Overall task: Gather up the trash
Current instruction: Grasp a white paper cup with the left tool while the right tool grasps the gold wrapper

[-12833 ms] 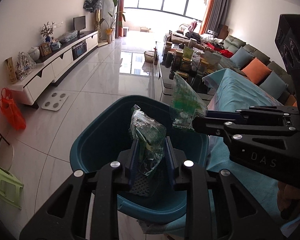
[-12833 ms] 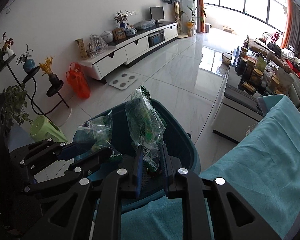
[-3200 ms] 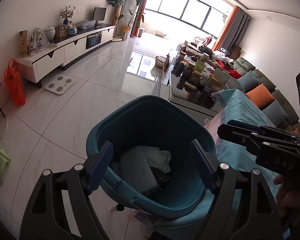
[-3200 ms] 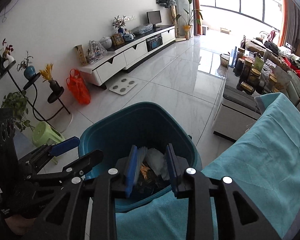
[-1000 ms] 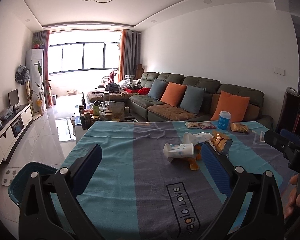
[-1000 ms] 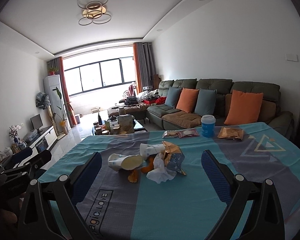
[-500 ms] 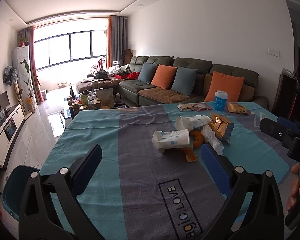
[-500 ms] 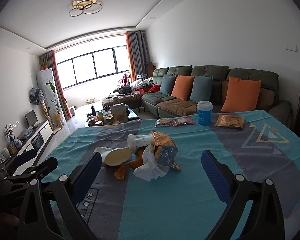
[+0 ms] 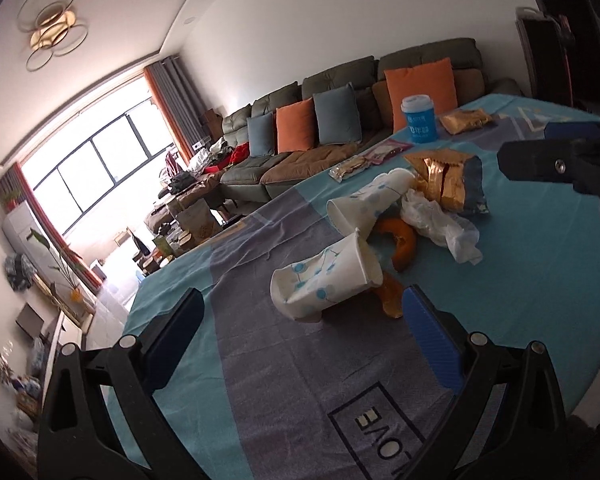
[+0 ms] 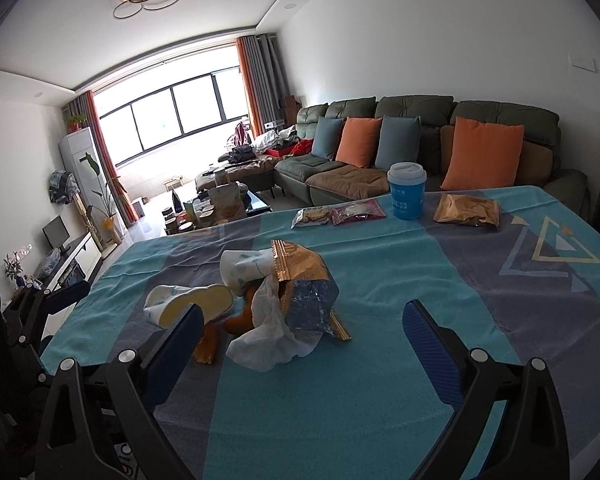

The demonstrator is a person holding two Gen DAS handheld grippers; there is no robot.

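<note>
Left wrist view, tilted, looks low across the counter (image 9: 260,380) toward the sofa (image 9: 340,92); right wrist view faces likewise, level. Both share the near trash pile (image 9: 384,232) (image 10: 276,300).

Table under teal-grey cloth (image 10: 440,280), tipped paper cups (image 9: 328,280), peel, crumpled wrappers (image 10: 300,292), upright blue cup (image 10: 406,191), snack packets (image 10: 467,210)

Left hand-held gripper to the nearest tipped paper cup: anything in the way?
Nothing visible. The left hand-held gripper is open, and the nearest paper cup lies on its side just past the fingertips, with only bare tablecloth between. An orange peel lies against the cup's rim, close to the gripper's right finger.
</note>
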